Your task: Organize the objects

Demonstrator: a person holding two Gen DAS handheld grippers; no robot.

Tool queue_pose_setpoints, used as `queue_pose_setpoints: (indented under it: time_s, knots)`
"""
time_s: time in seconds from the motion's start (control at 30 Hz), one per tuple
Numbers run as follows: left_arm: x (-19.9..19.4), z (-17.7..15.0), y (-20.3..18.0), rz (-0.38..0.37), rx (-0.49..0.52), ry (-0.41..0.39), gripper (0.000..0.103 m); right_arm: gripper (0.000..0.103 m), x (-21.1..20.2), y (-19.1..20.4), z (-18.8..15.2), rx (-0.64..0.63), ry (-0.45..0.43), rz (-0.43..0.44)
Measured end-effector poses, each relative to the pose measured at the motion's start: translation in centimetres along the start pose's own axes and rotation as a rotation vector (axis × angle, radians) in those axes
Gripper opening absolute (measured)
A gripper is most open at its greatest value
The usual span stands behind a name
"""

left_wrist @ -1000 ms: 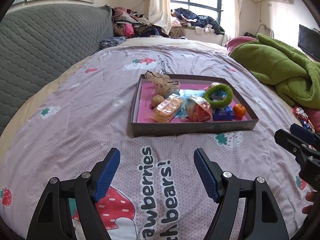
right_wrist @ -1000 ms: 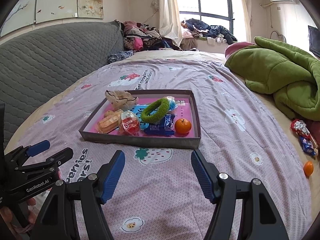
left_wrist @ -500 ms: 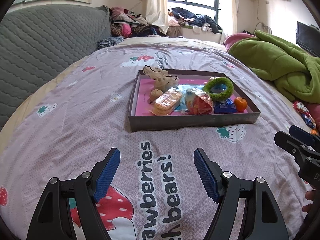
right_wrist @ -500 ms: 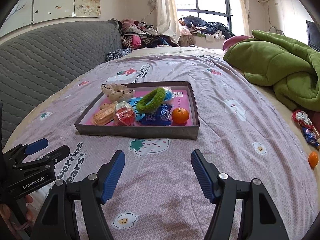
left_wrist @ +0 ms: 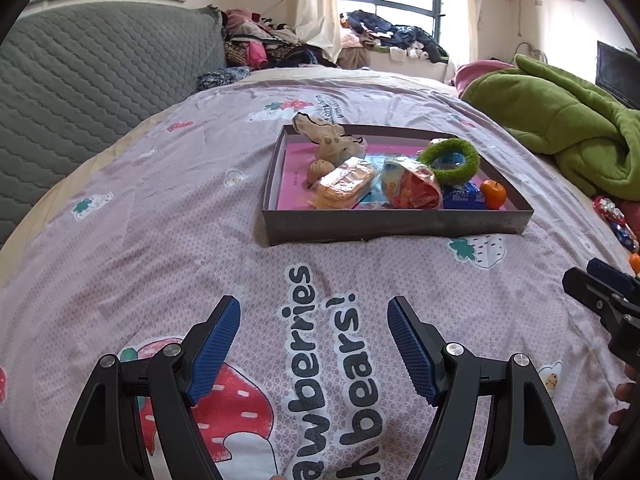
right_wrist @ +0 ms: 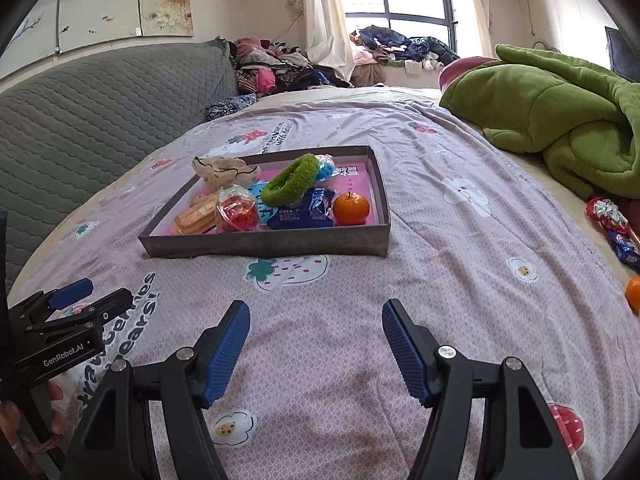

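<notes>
As both hands have sunk toward the bed (left_wrist: 160,240), the left gripper (left_wrist: 314,344) and right gripper (right_wrist: 316,348) hang wide open, fingers empty, short of the tray (right_wrist: 264,242) holding a mandarin (right_wrist: 351,209); loose items, seemingly sweets (right_wrist: 606,216), await at the bed's right edge.

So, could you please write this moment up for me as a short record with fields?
setting: bed with strawberry-print cover
container: shallow grey box with pink floor, on the cover
in the box: orange, green fuzzy ring, blue packet, red-and-clear packet, biscuit pack, beige cloth item
loose items: wrapped sweets and a second orange at the right edge
beyond: green blanket
left tongs: open, empty, short of the box
right tongs: open, empty, short of the box
</notes>
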State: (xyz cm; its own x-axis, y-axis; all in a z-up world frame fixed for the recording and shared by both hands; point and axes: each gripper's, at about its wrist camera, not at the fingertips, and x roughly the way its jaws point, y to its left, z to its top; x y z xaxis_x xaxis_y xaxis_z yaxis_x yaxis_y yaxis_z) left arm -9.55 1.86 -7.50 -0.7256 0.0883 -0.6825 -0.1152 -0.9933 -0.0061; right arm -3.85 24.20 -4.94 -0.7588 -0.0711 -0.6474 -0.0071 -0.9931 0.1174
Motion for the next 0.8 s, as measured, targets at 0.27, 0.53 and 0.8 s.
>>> queue_pose_setpoints:
  time_s: [0.27,0.53,0.8]
  knots:
    - [0.1,-0.2,0.0,-0.008,0.001,-0.009,0.077,0.068,0.5,0.2,-0.7,-0.002,0.011,-0.004]
    - [0.5,-0.4,0.2,-0.009,-0.002,-0.003,0.077,0.068,0.5,0.0,-0.9,-0.003,0.005,-0.014]
    - [0.8,-0.7,0.2,-0.007,0.001,0.003,0.077,0.068,0.8,0.1,-1.2,-0.005,0.013,-0.014]
